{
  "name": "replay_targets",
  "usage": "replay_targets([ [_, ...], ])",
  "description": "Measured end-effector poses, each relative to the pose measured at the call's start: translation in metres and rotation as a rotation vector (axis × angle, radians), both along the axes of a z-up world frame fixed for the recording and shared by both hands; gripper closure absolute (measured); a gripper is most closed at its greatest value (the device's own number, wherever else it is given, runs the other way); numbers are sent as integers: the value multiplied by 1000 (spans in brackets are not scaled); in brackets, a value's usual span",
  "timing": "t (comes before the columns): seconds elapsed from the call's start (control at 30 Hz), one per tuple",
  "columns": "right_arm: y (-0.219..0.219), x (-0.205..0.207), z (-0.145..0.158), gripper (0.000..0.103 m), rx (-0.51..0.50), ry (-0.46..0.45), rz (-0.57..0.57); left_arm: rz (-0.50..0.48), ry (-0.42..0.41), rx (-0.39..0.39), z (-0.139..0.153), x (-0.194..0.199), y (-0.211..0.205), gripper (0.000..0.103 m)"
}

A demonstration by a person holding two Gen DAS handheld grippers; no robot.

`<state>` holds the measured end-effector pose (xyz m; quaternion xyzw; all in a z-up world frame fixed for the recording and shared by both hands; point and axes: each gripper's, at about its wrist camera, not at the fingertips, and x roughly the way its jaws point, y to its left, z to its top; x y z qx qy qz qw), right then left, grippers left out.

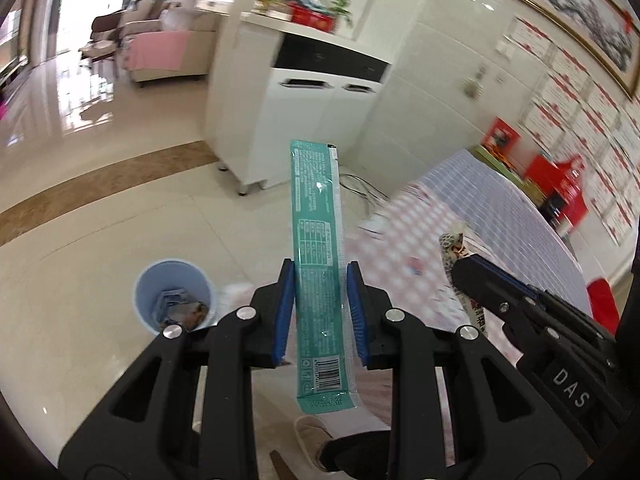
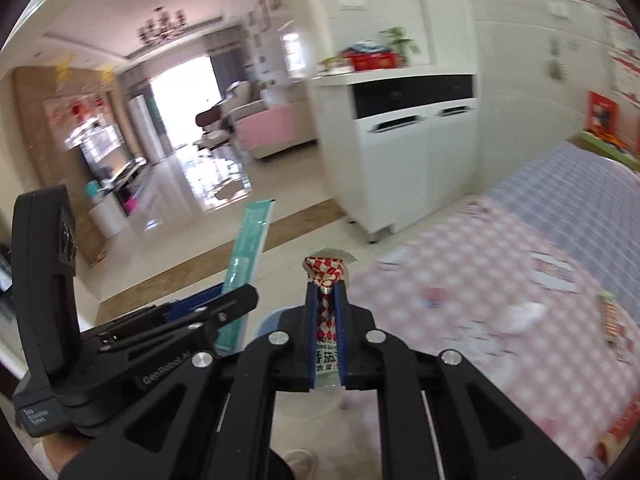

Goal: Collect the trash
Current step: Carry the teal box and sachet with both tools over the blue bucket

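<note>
both wrappers held, bin down to the left

the long teal wrapper (image 1: 320, 264) could twist out and land on the floor short of the blue bin (image 1: 174, 296) (it is pinched only low down, so most of it stands free). it is flat, glossy and upright, clamped in the left gripper (image 1: 320, 312). the right gripper (image 2: 326, 336) is closed on a red-checked wrapper (image 2: 326, 280), crumpled at its top, near the checked table (image 2: 500, 248).

Bright daylight thru the far window (image 2: 182, 92), glare streaks on the glossy floor (image 1: 80, 96). Bkgd smeared w/ motion blur, esp. the checked tablecloth (image 2: 460, 280); fisheye bends edges, dark corners.
</note>
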<state>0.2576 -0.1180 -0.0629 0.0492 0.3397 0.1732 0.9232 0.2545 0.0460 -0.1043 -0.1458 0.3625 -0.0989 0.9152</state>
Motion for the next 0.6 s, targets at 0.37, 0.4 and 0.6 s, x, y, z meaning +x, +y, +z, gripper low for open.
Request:
replay_targets([
  [0.37, 137, 52, -43, 94, 3, 93, 215, 205, 84, -15, -40, 27, 111, 77],
  [0.4, 145, 57, -48, 94, 3, 98, 224, 218, 91, -13, -44, 30, 118, 77],
  [0.6, 191, 84, -76, 94, -19, 107, 263, 292, 144, -28, -75, 53, 160, 77],
])
